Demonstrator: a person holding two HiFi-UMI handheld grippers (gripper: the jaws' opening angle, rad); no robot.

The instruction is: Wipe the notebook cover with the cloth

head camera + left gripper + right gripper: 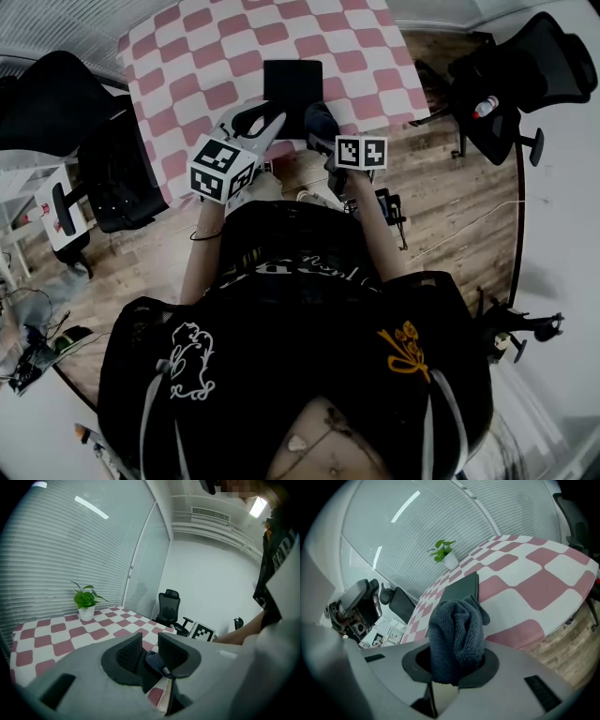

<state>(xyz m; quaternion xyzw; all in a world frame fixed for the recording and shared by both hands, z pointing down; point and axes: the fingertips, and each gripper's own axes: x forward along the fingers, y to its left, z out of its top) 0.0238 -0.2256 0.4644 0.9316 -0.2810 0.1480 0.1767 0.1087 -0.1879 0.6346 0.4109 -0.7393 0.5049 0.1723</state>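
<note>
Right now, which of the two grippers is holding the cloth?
The right gripper: its jaws are shut on the dark blue cloth, bunched up between them. The left gripper has its jaws standing apart.

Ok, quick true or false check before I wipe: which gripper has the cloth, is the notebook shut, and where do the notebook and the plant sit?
1. The right gripper is shut on the cloth. True.
2. The left gripper also clamps the cloth. False: its jaws stand apart and clamp nothing.
3. The notebook lies on the checkered table. True.
4. The notebook lies open. False: it is shut, dark cover up.
5. The potted plant stands on the notebook. False: it stands on the table, apart from it.
</note>
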